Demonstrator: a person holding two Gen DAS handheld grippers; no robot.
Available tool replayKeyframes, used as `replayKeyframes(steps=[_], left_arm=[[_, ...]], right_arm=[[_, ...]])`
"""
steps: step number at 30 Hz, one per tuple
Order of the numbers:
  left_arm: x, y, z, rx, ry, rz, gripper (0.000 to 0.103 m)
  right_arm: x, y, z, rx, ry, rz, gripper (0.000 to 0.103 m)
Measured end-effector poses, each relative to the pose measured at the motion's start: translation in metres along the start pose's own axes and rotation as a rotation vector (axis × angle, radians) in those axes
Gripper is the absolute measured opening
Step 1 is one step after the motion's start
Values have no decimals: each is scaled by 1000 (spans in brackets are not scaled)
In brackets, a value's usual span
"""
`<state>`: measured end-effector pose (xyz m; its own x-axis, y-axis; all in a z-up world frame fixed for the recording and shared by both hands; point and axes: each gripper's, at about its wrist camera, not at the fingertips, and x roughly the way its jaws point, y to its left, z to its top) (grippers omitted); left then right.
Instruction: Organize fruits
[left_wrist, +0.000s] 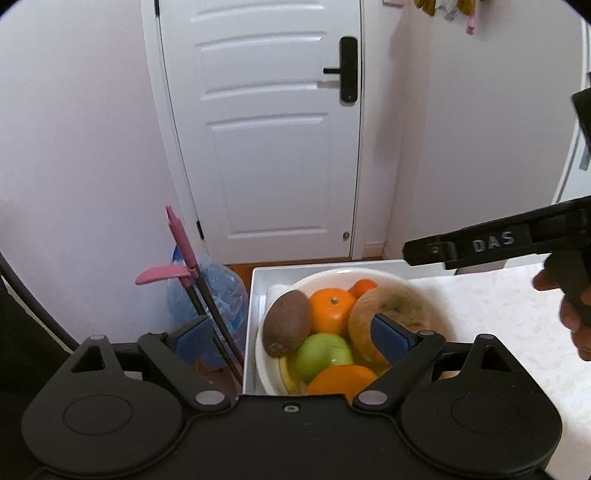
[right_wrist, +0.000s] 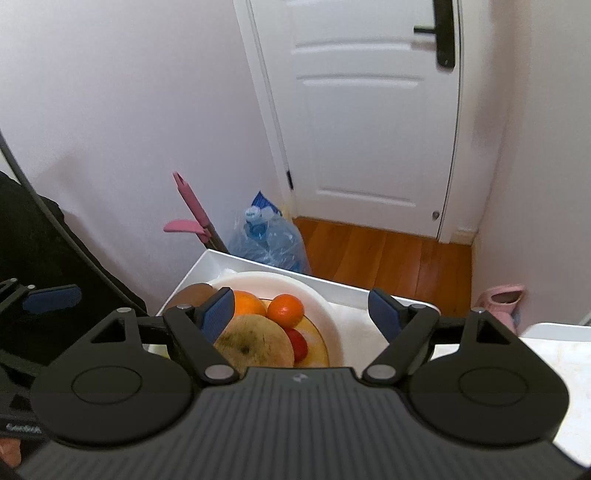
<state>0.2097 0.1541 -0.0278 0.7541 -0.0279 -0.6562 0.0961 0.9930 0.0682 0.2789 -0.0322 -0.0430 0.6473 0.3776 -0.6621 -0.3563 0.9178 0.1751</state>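
Observation:
A white bowl (left_wrist: 428, 291) full of fruit sits in a white tray (left_wrist: 255, 295). It holds a brown kiwi (left_wrist: 286, 321), oranges (left_wrist: 330, 308), a green apple (left_wrist: 321, 354), a small tangerine (left_wrist: 364, 286) and a large tan speckled fruit (left_wrist: 391, 306). My left gripper (left_wrist: 291, 338) is open above the bowl, holding nothing. My right gripper (right_wrist: 303, 317) is open over the same bowl (right_wrist: 325, 314), above the tan fruit (right_wrist: 255, 347), the tangerine (right_wrist: 285, 309) and a red tomato (right_wrist: 298, 343). It also shows in the left wrist view (left_wrist: 480, 247), at the right.
A white door (left_wrist: 266, 129), a pink-handled tool (left_wrist: 181, 251) and a bag of plastic bottles (left_wrist: 221, 299) stand behind the tray. The pale tabletop (left_wrist: 498, 332) extends right. Wooden floor (right_wrist: 388, 254) and pink slippers (right_wrist: 498, 299) lie beyond.

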Motion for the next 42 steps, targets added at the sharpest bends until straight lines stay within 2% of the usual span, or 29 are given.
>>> replayKeyframes(steps=[10,19,22,24,27,33,42], left_arm=[[-86,-43,-1,-20,-114,21,95],[-161,-92,-26,1,-197,52,95],[-177,-107,-38,-4,-211,46,95],[-186,-116,-47,-1,-216,42,96],[-197,-130,-59,7,-229,44,103],[-207,-149,-76,17,-242,49,103],[-219,-157,-86,16,-256,36,103]], right_arm=[[-131,-18,-33,-3,-104,-97,94],[-239,-34,-100,8,-132,-233,95],[-264,-36,-125,21,-136,-263,102],[-277,-39,-139,42,-146,-268,103],[-293,-43,-156,66,-154,-291,103],[-309,-48,-180,72,-173,-357,103],[-319,-51,-192,106,-167,-349,103]])
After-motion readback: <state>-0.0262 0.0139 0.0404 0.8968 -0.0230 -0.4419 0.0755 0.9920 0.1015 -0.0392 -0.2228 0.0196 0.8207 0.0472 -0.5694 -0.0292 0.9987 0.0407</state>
